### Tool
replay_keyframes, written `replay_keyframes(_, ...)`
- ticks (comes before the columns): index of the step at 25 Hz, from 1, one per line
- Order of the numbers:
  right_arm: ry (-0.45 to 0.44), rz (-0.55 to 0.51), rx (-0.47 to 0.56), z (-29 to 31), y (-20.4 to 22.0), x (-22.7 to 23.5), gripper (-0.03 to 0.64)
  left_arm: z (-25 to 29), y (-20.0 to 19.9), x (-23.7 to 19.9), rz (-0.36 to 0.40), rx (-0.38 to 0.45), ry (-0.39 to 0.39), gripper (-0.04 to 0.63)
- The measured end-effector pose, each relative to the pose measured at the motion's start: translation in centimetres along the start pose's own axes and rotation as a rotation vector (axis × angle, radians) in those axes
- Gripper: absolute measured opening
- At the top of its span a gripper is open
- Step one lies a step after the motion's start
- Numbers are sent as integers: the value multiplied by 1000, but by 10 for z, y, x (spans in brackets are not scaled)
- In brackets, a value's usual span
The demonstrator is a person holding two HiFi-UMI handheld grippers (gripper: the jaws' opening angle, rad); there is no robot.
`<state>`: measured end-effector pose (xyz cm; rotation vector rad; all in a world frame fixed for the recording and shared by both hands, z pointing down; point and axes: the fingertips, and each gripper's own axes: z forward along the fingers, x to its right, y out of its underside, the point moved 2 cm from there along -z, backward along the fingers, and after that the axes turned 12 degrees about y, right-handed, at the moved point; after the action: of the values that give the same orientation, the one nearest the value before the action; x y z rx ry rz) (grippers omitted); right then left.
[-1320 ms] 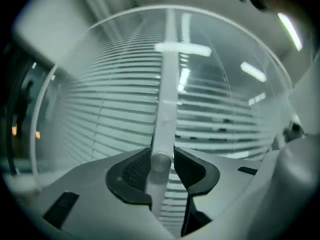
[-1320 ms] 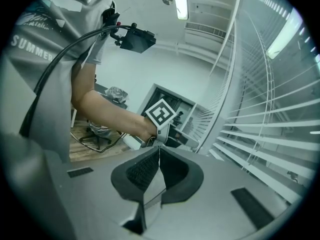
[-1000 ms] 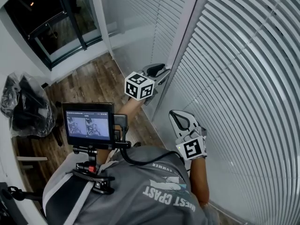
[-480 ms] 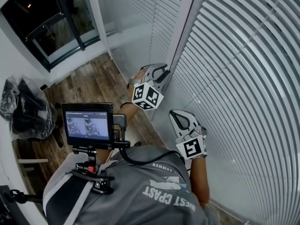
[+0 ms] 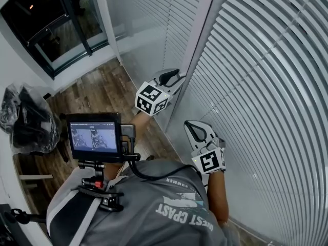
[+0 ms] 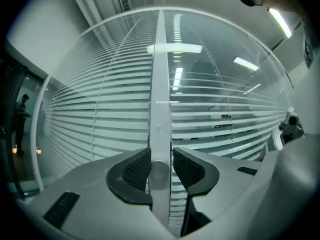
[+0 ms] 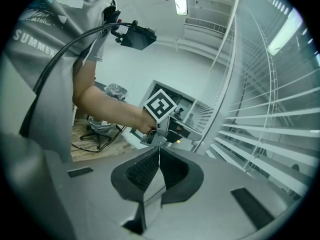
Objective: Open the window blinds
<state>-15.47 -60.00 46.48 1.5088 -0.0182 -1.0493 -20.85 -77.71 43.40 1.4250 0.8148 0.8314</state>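
Head view: level left gripper [image 5: 171, 77], just closing, pinches wand [image 6: 160, 171]; right gripper [image 5: 191, 126] pressed together.

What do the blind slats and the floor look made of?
Blind slats: thin, smooth, pale, glinting along their edges; likely painted aluminium, maybe plastic. Floor: brown planks with grain and seams; wood or wood-look laminate.

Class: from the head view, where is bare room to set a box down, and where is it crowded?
Bare wood floor lies between the dark glass door and the blinds. It is crowded at left by the plastic-wrapped office chair and below by the person's monitor.
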Motion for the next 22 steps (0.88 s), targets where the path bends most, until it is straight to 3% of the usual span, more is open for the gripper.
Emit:
replay_keyframes(4, 0, 2, -6, -1, 0, -1, 3, 0, 17, -2, -37, -36, -7, 146)
replay_keyframes(8, 4, 8, -12, -2, 0, -3, 3, -3, 23, -4, -123, 7, -2, 129)
replay_keyframes(10, -1, 8, -9, -2, 0, -4, 3, -3, 21, -2, -62, -20, -14, 126)
replay_keyframes(12, -7, 7, -5, -2, -1, -5, 3, -2, 20, 2, 160, -133, -59, 126)
replay_keyframes(15, -11, 8, -4, -2, -1, -5, 3, 3, 22, 10, 682, -387, -159, 126)
replay_keyframes(16, -11, 10, -3, -1, 0, -5, 3, 4, 23, 13, 806, -443, -180, 126)
replay_keyframes(17, -11, 11, -2, -1, 0, -5, 3, 6, 24, 14, 856, -463, -184, 126)
replay_keyframes(18, -10, 10, -3, 0, 0, -5, 3, 6, 26, 14, 844, -454, -177, 126)
replay_keyframes(20, -8, 9, -4, 0, -1, -5, 3, 6, 27, 13, 711, -390, -143, 126)
replay_keyframes(21, -8, 9, -4, 1, -1, -5, 3, 5, 27, 12, 582, -330, -111, 126)
replay_keyframes(22, -8, 9, -4, 0, -1, -5, 3, 3, 25, 10, 400, -238, -69, 126)
